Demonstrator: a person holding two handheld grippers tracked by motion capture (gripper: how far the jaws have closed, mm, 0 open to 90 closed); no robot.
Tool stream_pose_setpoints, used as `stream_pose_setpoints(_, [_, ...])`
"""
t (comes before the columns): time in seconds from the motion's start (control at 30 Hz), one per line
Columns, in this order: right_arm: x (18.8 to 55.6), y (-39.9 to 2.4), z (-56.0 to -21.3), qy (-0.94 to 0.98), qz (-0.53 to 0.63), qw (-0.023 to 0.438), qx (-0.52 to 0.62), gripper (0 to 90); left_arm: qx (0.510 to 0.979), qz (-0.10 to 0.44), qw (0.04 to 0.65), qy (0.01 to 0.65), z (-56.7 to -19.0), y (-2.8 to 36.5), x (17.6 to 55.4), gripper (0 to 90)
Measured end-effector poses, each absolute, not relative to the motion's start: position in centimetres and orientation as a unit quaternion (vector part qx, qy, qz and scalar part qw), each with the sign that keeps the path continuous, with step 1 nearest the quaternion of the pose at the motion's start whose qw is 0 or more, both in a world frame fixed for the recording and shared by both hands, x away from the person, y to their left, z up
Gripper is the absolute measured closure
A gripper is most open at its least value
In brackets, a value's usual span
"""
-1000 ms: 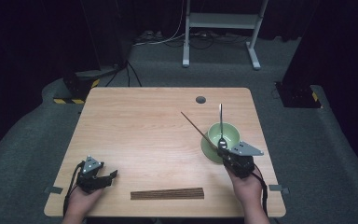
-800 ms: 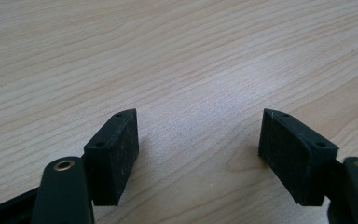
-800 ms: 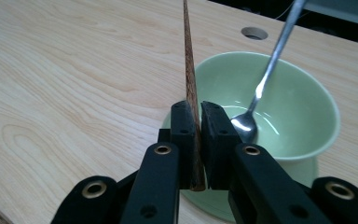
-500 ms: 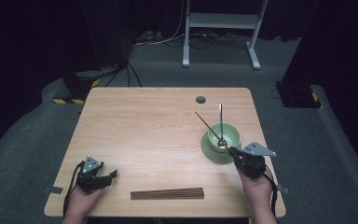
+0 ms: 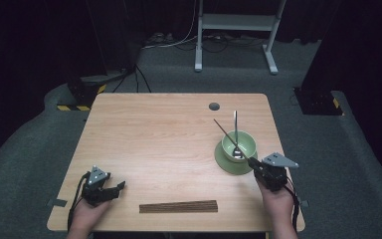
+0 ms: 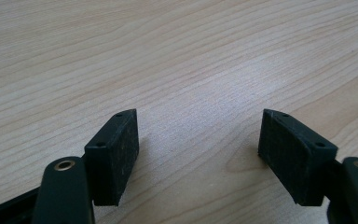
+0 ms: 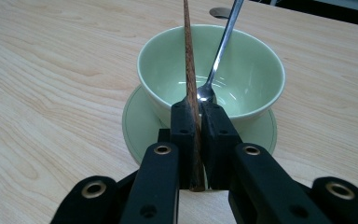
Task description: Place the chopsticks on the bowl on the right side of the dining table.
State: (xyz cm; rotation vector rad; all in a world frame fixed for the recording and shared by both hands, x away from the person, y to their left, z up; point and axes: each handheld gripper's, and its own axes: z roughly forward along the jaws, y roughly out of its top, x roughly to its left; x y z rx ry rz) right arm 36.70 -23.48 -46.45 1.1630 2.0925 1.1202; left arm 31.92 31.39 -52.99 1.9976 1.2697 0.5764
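Right gripper observed near right edge of table, jaws clamped on single wooden chopstick. Chopstick angled up over green bowl, which is seated on matching saucer; metal spoon leaned inside bowl. Left gripper positioned near front left corner, jaws spread, nothing held. Remaining chopsticks laid along front edge.

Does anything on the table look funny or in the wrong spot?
Nothing is spilled or broken. One thing is unusual: a single chopstick is clamped in the right gripper, slanting up over the green bowl, apart from the other chopsticks lying flat near the table's front edge. A spoon leans in the bowl.
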Motion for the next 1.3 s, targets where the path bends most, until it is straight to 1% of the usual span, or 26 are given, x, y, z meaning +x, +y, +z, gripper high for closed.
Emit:
stream_pose_setpoints(0.4, [36.8,-23.3,-46.8,0.772,0.409,0.243,0.422,83.1,0.770,0.226,0.344,0.487,-53.0,31.3,31.9,29.3])
stream_pose_setpoints(0.47, [36.8,-23.3,-46.6,0.773,0.410,0.245,0.417,79.7,0.770,0.226,0.344,0.487,-53.0,31.3,31.9,29.3])
stream_pose_setpoints(0.5, [36.7,-23.2,-46.4,0.770,0.413,0.249,0.418,75.8,0.770,0.226,0.344,0.487,-53.0,31.3,31.9,29.2])
stream_pose_setpoints(0.53, [36.7,-23.2,-46.4,0.770,0.413,0.249,0.418,75.8,0.770,0.227,0.344,0.487,-53.0,31.3,31.9,29.2])
stream_pose_setpoints(0.57, [36.5,-23.1,-46.0,0.769,0.418,0.252,0.413,72.3,0.770,0.227,0.344,0.486,-53.0,31.3,31.8,29.2])
stream_pose_setpoints(0.67, [36.3,-22.7,-45.7,0.769,0.422,0.256,0.407,70.0,0.770,0.227,0.344,0.487,-53.0,31.3,31.8,29.2])
stream_pose_setpoints(0.83, [35.2,-20.6,-44.8,0.775,0.434,0.253,0.383,62.4,0.771,0.226,0.344,0.486,-53.0,31.3,31.9,29.3])
stream_pose_setpoints(0.87, [35.2,-20.6,-44.8,0.775,0.434,0.253,0.383,62.4,0.771,0.225,0.345,0.486,-53.0,31.3,31.9,29.3])
stream_pose_setpoints(0.9, [34.9,-19.5,-45.0,0.783,0.435,0.245,0.371,61.0,0.771,0.224,0.345,0.486,-53.0,31.3,31.9,29.3])
stream_pose_setpoints(0.97, [34.8,-19.2,-45.1,0.785,0.437,0.240,0.368,60.4,0.771,0.223,0.345,0.487,-53.0,31.4,31.9,29.2])
stream_pose_setpoints(1.2, [34.1,-15.4,-46.8,0.814,0.427,0.193,0.343,55.4,0.770,0.222,0.346,0.488,-53.0,31.4,31.9,29.2])
stream_pose_setpoints(1.3, [33.8,-14.8,-47.1,0.819,0.425,0.188,0.336,54.9,0.771,0.222,0.346,0.486,-53.0,31.4,31.9,29.4])
